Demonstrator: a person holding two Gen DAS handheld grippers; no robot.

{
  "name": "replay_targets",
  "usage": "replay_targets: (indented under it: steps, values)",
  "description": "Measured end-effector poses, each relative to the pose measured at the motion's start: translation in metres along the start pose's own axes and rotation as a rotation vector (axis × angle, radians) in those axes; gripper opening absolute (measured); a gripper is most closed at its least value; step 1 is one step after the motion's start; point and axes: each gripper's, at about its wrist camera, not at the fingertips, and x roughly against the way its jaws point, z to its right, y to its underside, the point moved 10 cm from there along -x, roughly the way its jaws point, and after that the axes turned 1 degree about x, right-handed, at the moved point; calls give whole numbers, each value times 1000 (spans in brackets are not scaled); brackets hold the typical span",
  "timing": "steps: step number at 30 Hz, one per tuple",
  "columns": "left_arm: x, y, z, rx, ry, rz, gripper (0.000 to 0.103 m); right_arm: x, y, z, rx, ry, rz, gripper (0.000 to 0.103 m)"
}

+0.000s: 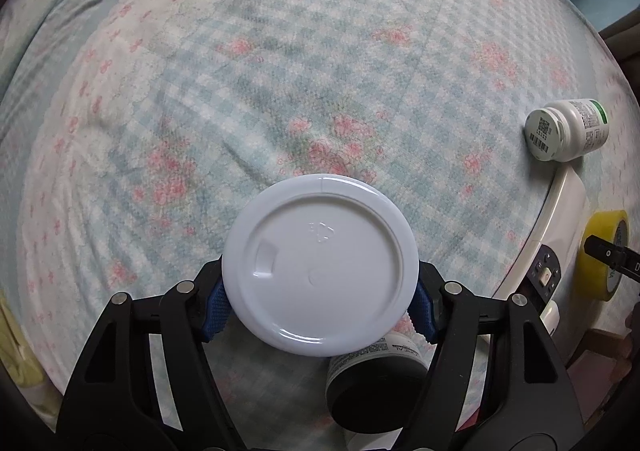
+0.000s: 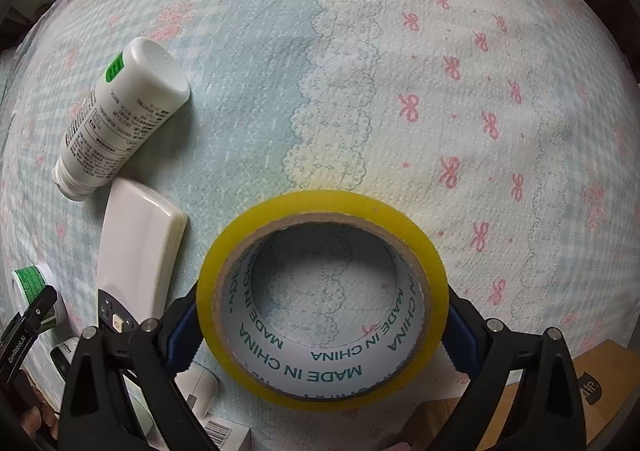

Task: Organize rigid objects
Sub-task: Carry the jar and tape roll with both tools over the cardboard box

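White round plastic lid sits gripped between left fingers; yellow tape roll, right of it, sits between right fingers, contact unclear.

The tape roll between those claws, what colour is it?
Yellow tape roll, best seen in the right wrist view.

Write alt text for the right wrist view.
The right gripper closes its blue pads on a yellow tape roll lying flat on a floral bedsheet. A white bottle and a remote control lie to its left.
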Motion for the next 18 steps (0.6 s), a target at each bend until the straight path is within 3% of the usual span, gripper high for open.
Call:
replay_targets:
  steps: [8, 18]
  values:
    - [41, 3, -3, -10, 14, 53, 68, 48, 7, 1, -1, -25, 87, 97]
    - [141, 16, -3, -50, 68, 173, 68, 171, 48, -27, -19, -107, 220, 97]
